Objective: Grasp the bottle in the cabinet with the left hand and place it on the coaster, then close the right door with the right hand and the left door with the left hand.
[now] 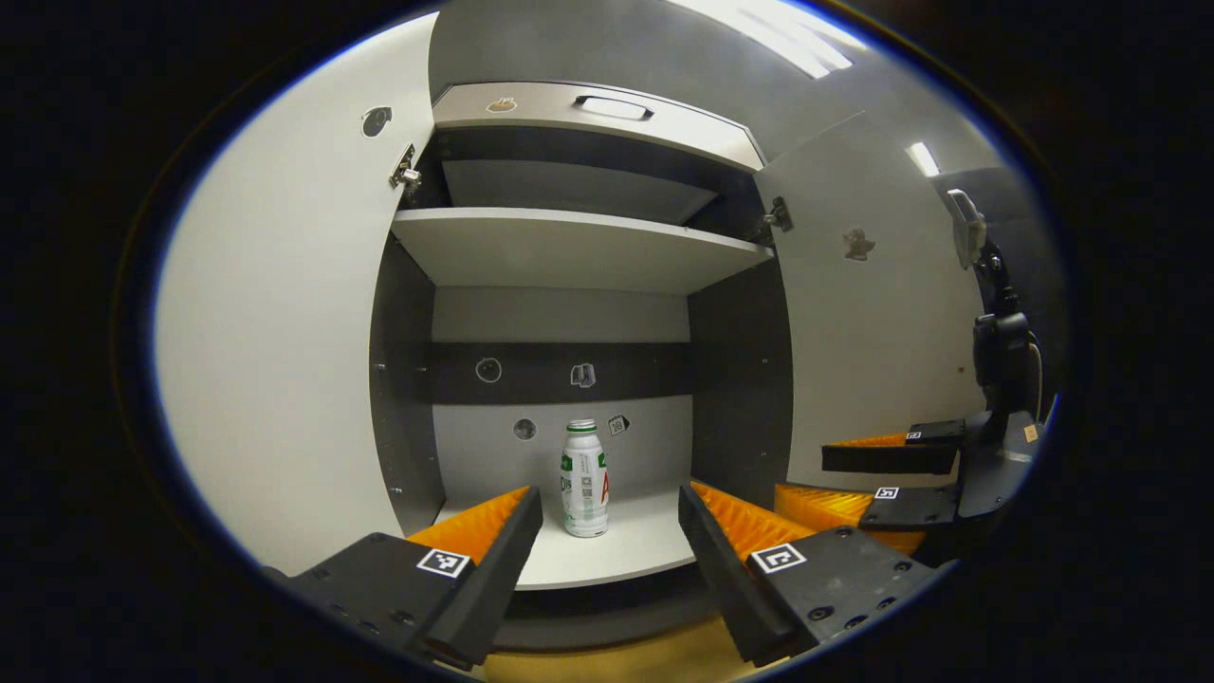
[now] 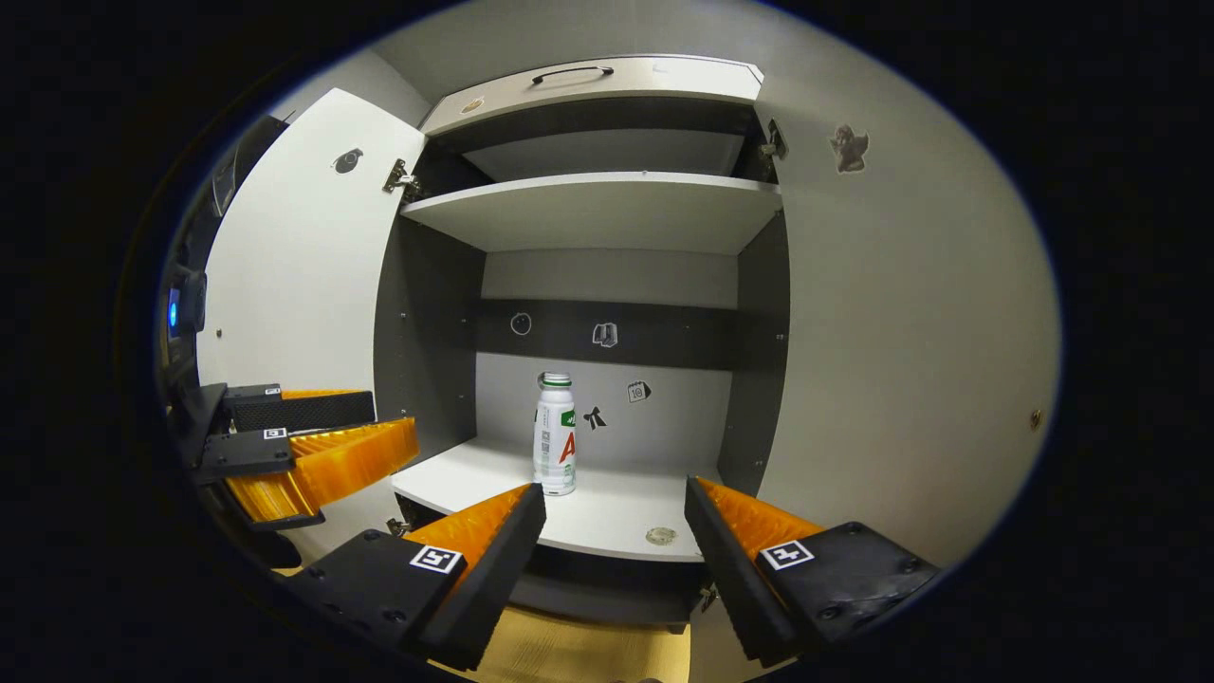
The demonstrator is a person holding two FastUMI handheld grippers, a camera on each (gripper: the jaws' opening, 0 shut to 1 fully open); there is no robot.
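Observation:
A white bottle (image 1: 584,479) with a green cap and a printed label stands upright on the cabinet's lower shelf (image 1: 635,555), near the back wall. Both cabinet doors, the left door (image 1: 285,360) and the right door (image 1: 863,341), stand wide open. My left gripper (image 1: 609,498) is open in front of the shelf, its fingers on either side of the bottle's line but short of it. In the right gripper view the bottle (image 2: 555,436) stands left of centre, and my right gripper (image 2: 615,491) is open and holds nothing. The left gripper (image 2: 396,424) shows there at the far left.
An upper shelf (image 1: 579,247) spans the cabinet above the bottle. A drawer front with a handle (image 1: 612,106) tops the cabinet. The right gripper (image 1: 801,479) hovers by the right door. A small round disc (image 2: 661,536) lies near the shelf's front edge. A wooden surface (image 2: 569,655) lies below.

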